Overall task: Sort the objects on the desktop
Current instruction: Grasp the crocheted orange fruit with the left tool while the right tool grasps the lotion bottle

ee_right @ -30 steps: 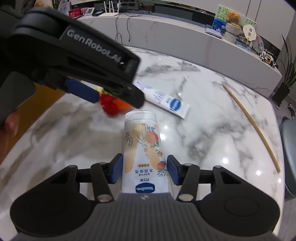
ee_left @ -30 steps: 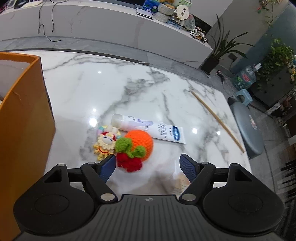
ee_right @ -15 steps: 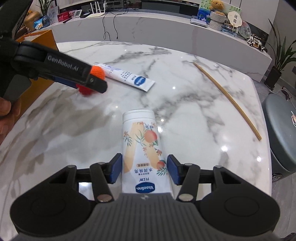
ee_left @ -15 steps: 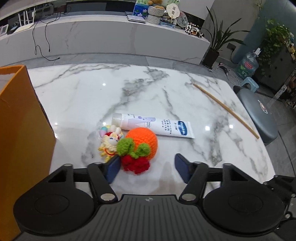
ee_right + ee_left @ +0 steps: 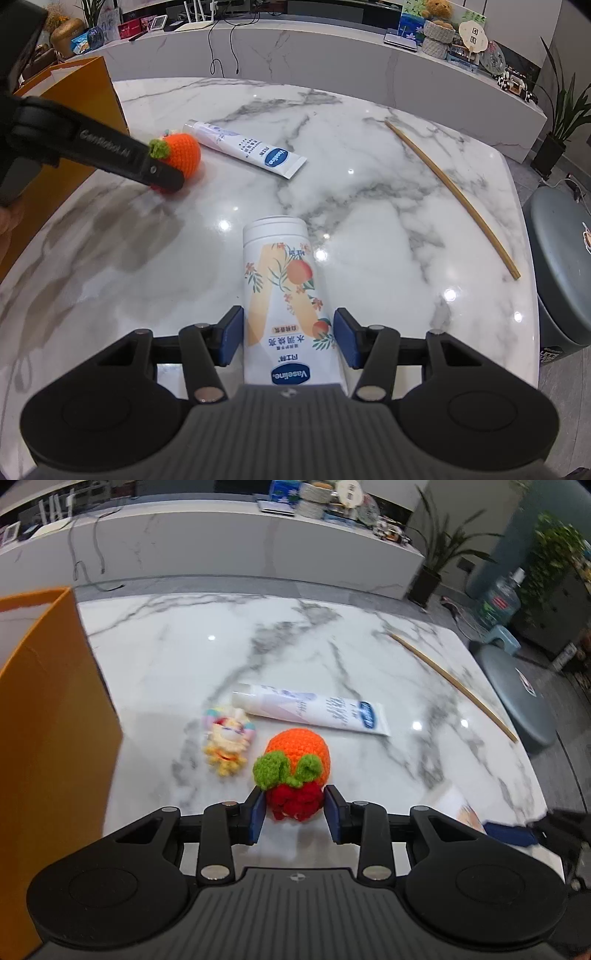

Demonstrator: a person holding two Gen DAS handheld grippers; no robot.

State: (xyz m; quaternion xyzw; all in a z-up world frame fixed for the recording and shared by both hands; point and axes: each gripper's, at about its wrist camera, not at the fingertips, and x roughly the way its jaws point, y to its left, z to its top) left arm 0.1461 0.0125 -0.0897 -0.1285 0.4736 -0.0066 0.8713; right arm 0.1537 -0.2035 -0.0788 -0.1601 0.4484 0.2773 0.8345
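On the marble surface (image 5: 229,653), our left gripper (image 5: 294,810) has its fingers clamped on the red end of a crocheted orange toy (image 5: 295,764), beside a small plush figure (image 5: 228,740) and a white tube (image 5: 314,710). Our right gripper (image 5: 289,339) grips a peach-printed lotion tube (image 5: 284,291).

This looks like an office or showroom lounge. A white marble desk (image 5: 369,192) stands before a long marble counter (image 5: 295,62) that carries routers, cables, a teddy bear (image 5: 437,8) and small ornaments. Potted plants (image 5: 439,554) line the far right, beside a water jug (image 5: 498,603) (on a small stool) and a round grey seat (image 5: 517,698).
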